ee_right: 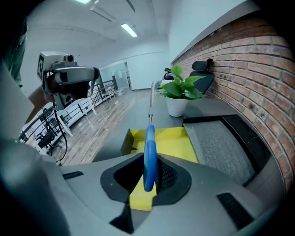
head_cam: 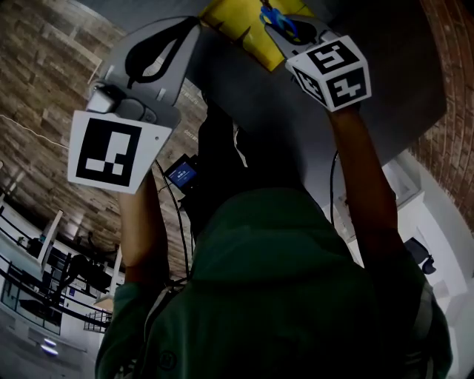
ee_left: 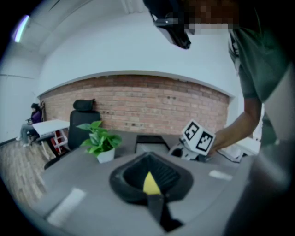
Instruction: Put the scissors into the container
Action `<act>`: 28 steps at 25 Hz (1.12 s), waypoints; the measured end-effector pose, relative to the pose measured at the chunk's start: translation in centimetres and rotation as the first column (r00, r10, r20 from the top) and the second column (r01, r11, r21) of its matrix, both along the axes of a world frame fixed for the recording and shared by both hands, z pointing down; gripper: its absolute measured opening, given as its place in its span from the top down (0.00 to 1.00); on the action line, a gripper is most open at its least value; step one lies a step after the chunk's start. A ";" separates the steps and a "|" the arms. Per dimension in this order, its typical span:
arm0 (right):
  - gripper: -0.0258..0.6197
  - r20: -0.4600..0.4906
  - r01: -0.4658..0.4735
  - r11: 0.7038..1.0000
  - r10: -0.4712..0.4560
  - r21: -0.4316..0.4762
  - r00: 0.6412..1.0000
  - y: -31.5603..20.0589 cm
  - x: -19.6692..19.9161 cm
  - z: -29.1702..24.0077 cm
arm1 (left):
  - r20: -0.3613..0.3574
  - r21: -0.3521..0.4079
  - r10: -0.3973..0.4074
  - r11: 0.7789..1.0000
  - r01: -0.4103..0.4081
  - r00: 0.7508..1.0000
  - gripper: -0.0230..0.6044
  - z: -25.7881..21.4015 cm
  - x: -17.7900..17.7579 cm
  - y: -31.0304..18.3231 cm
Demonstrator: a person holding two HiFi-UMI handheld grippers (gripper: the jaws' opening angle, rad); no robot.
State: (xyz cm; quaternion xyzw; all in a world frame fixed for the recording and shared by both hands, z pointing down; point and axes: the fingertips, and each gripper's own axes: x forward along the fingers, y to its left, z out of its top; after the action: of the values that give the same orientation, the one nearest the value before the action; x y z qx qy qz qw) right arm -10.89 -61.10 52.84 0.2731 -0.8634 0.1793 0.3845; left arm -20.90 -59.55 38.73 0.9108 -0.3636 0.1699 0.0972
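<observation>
Blue-handled scissors (ee_right: 149, 152) stand upright between the jaws of my right gripper (ee_right: 148, 177), blades pointing away from it. Directly under them lies the open yellow container (ee_right: 173, 140) on the grey table (ee_right: 138, 108). In the head view the scissors (head_cam: 278, 16) and the right gripper (head_cam: 290, 28) sit over the container (head_cam: 248, 33) at the top edge. A yellow corner (ee_left: 151, 183) shows pinched in the closed jaws of my left gripper (ee_left: 153, 186). Its tip (head_cam: 191, 29) touches the container's side in the head view.
A potted plant (ee_right: 177, 90) stands beyond the container, near the brick wall. A dark mat (ee_right: 221, 143) lies to the container's right. A black office chair (ee_left: 83, 120) stands at the table's far side. The person's torso fills the lower head view.
</observation>
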 end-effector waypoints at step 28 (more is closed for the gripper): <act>0.89 -0.388 0.195 0.980 -0.192 -0.032 0.901 0.6 1.5 4.9 | -0.015 -0.049 -0.012 0.999 0.011 1.000 0.96 2.3 -0.3 -1.0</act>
State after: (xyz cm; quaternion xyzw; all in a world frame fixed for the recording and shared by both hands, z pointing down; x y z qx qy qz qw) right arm -9.37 -60.48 57.76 0.2176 -0.7935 0.0789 0.5629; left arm -21.22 -60.57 41.01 0.9073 -0.3638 0.1711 0.1233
